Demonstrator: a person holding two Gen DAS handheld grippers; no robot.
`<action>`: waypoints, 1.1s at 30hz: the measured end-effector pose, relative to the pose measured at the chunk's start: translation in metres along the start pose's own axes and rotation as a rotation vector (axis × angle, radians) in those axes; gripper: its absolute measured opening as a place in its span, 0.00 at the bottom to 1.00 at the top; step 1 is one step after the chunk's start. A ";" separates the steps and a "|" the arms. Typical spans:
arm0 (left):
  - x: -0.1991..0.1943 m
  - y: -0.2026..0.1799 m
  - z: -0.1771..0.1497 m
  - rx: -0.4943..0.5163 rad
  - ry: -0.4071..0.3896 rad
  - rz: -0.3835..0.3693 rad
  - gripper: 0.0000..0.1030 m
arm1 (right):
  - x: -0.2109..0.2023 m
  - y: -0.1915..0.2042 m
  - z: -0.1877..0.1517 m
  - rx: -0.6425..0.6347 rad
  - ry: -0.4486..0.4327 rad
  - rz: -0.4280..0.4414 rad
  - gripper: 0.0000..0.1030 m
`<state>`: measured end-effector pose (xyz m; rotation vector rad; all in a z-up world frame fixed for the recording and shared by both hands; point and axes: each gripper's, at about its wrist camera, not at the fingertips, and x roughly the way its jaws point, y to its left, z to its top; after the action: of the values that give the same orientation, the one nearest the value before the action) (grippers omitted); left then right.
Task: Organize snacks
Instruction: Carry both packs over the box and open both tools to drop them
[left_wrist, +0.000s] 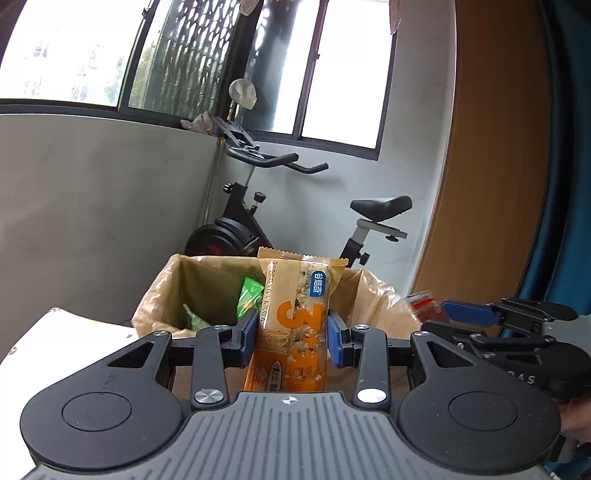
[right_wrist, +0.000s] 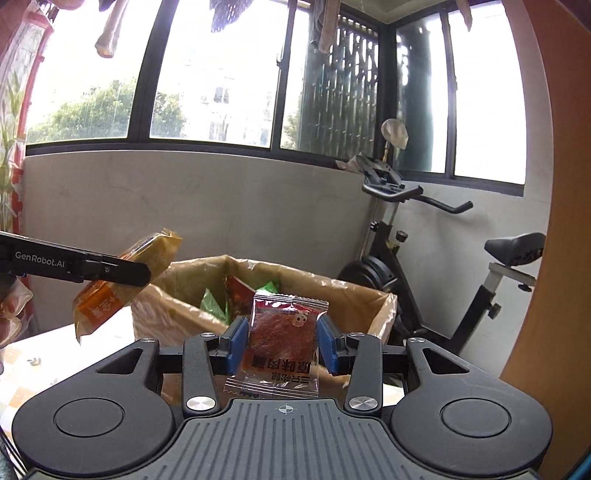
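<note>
I see open air above the lined box (right_wrist: 369, 295), whose mouth is unblocked; wrappers (right_wrist: 243, 295) lie low inside. An exercise bike (right_wrist: 424, 266) crowds its far right side.

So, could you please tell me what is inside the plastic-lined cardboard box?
Inside the plastic-lined cardboard box: green snack packets and a red packet. The held packets and box walls hide the rest.

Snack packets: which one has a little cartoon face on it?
The square red packet held in the right gripper. The long orange bar in the left gripper shows only a big number, and the packets in the box show no face.
</note>
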<state>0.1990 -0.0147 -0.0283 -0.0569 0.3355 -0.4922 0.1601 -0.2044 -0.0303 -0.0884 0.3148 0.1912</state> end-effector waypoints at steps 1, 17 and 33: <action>0.008 -0.003 0.006 0.009 0.008 -0.019 0.39 | 0.009 -0.004 0.005 -0.005 0.014 -0.006 0.37; 0.156 -0.019 0.025 0.048 0.198 0.026 0.39 | 0.106 -0.021 0.014 0.019 0.178 -0.080 0.39; 0.104 -0.002 0.024 0.047 0.167 0.051 0.71 | 0.060 -0.017 0.000 0.082 0.130 -0.060 0.47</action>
<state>0.2922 -0.0661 -0.0369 0.0381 0.4872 -0.4552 0.2198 -0.2108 -0.0485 -0.0290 0.4482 0.1133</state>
